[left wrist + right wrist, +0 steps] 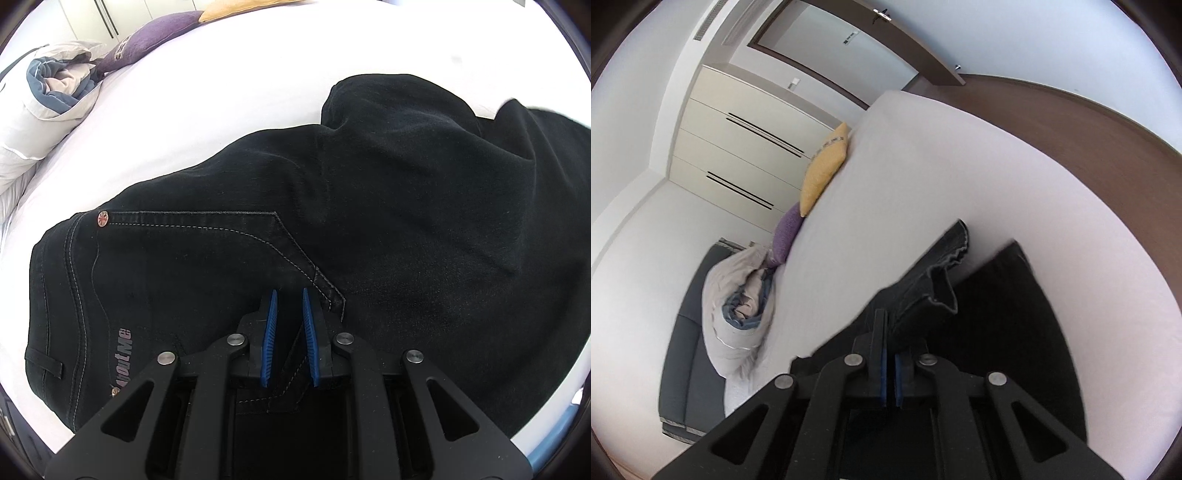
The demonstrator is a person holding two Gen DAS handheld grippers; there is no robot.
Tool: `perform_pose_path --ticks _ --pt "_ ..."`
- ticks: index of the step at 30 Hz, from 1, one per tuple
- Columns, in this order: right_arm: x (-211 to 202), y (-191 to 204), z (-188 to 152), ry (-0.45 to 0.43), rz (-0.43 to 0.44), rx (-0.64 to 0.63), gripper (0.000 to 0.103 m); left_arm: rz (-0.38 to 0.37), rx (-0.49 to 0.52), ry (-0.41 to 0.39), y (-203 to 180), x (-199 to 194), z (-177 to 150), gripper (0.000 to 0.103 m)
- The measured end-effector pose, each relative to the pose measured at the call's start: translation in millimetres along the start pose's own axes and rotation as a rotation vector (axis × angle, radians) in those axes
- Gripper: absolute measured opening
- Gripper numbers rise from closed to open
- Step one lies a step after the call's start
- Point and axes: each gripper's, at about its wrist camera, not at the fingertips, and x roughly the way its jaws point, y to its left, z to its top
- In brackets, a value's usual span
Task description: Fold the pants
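Lifting hem end of black pants, right gripper clenched on fabric, likely carrying legs toward waistband for fold. Left gripper parted slightly, resting over pocket near waist, apparently pinning pants flat on white bed.

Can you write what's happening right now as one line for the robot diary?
stage: folding | left gripper: open, over pants pocket | right gripper: shut on pant leg, lifted | surface: bed

pants cut off at right edge, hem blurred
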Motion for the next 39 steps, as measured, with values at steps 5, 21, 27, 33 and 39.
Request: perform_pose_path --ticks 5,21,27,33,39 --pt "0.1 -67.2 -55.7 0.089 -0.099 0.149 0.004 0.011 0.003 0.011 -0.3 -0.5 1.9 0.015" --pt "-35.8 -67.2 -67.8 0.050 -0.094 0.143 0.004 0.091 0.028 0.024 -29.4 0.0 8.7 0.015" --pt "-37.9 -52.5 -67.8 0.041 -0.125 0.055 0.004 0.097 0.029 0.004 -33.7 -4.1 4.1 0.015" --pt "-19.7 -73.8 -72.7 0.078 -0.156 0.082 0.000 0.132 0.052 0.002 -43.0 -6.3 2.3 0.015" --pt "-40.5 -71.2 -61.3 0.088 -0.159 0.114 0.008 0.130 0.040 0.006 -48.1 -7.7 5.3 0.015"
